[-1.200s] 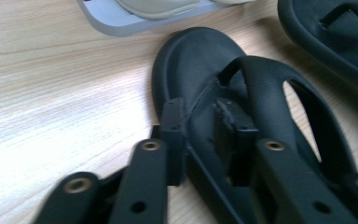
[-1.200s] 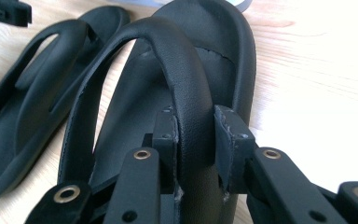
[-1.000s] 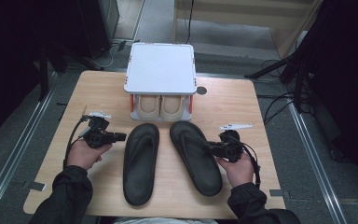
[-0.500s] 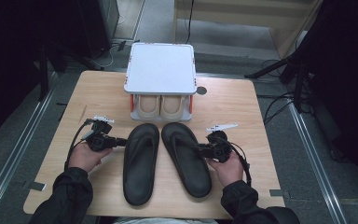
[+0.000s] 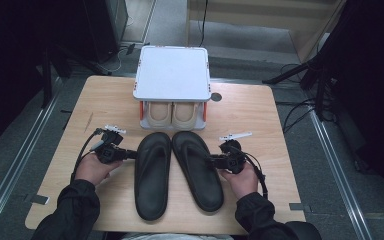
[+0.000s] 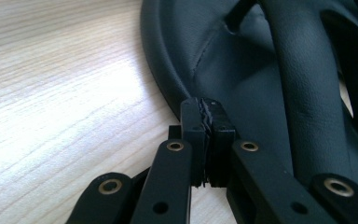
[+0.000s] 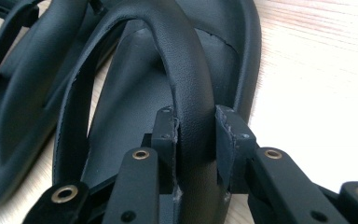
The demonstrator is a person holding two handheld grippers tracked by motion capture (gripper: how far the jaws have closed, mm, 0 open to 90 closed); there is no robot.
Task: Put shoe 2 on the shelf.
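Two black sandals lie side by side on the table just before the rack. The right gripper has its fingers clamped on the right sandal's strap; the left gripper's fingers are pressed together at the left sandal's rim. The pair seems to be being lined up; next probably calls for sliding it toward the rack's low shelf, already filled by a beige pair.

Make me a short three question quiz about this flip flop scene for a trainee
1. True or false: the right gripper clamps the strap of the right flip-flop.
2. What sits under the white rack? A) beige shoes B) a red cup C) a book
3. The left gripper is shut at the rim of which flip-flop?

Key: 1 true; 2 A, the beige shoes; 3 the left flip-flop.
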